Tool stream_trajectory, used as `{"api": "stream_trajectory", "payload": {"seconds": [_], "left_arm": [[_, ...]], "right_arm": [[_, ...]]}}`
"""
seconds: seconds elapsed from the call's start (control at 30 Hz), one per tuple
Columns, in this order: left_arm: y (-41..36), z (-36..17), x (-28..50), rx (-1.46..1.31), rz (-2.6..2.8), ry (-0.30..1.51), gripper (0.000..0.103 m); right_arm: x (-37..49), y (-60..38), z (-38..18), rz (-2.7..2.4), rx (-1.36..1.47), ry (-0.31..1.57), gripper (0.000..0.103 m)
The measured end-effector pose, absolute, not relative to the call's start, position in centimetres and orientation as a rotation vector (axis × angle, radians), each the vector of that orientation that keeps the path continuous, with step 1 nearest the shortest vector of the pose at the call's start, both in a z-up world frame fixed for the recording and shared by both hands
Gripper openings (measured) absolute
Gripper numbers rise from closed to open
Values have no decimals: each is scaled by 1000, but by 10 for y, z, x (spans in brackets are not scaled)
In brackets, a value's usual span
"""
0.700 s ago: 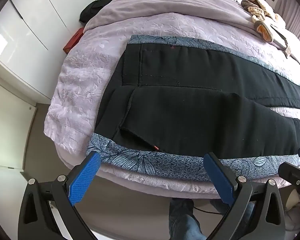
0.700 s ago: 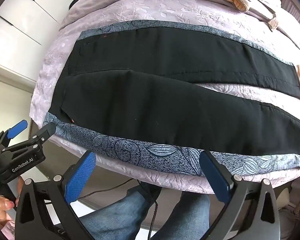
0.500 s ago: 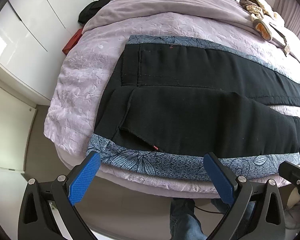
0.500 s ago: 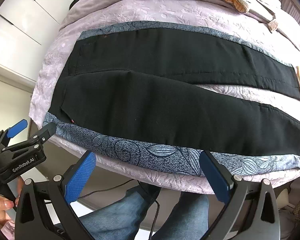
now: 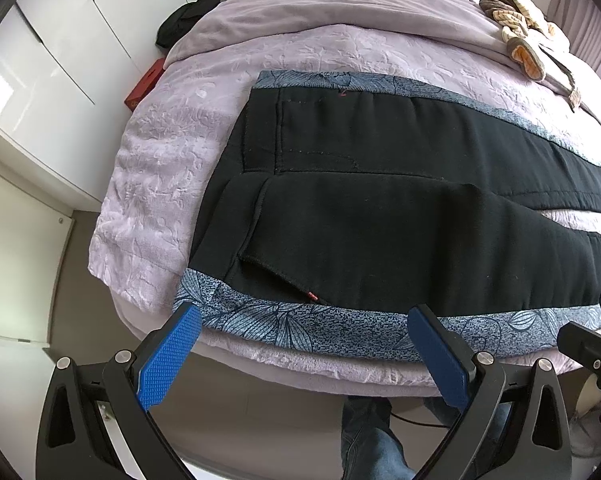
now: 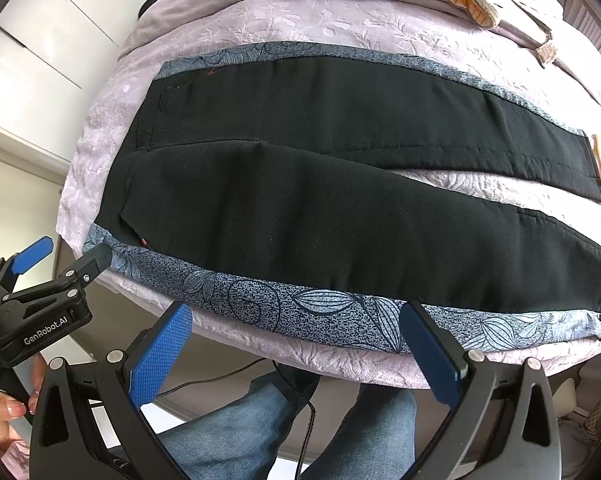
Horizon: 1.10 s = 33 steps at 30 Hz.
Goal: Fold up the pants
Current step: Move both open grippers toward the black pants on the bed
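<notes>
On the bed (image 5: 172,148), black pants (image 5: 380,216) flat lengthwise, waist left, legs right, my left tool (image 5: 304,324) and right tool (image 6: 296,320) both spread wide, empty

You are easing the left gripper (image 5: 304,334) slightly back from the bed (image 5: 160,184), so the black pants (image 5: 380,232) are sliding a little higher in its view; the right view is barely shifting.

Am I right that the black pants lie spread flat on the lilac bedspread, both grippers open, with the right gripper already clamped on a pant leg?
Not quite. The right gripper holds nothing: the right wrist view shows its jaws wide apart and empty, short of the black pants. The rest stands, with the left gripper open too.
</notes>
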<state>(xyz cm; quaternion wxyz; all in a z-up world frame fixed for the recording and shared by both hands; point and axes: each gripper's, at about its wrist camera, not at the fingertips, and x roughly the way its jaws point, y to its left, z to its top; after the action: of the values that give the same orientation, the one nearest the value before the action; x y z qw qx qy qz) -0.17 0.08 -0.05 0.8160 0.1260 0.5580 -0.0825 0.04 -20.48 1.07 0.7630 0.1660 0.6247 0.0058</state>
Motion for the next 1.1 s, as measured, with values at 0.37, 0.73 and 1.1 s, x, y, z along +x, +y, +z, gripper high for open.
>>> {"api": "stream_trajectory", "payload": {"seconds": [0.37,0.73,1.1], "left_arm": [[1,-5,-2,260,-183,1226,103],[4,-17,-1,347,-111,1289,103],[30,-27,22,219,-138,1255,103]], "right_arm": [[1,-204,11,11,359,1359,103],[6,-208,-3,31,407,1406,103],[12,-217,-14,127,584,1411,103]]}}
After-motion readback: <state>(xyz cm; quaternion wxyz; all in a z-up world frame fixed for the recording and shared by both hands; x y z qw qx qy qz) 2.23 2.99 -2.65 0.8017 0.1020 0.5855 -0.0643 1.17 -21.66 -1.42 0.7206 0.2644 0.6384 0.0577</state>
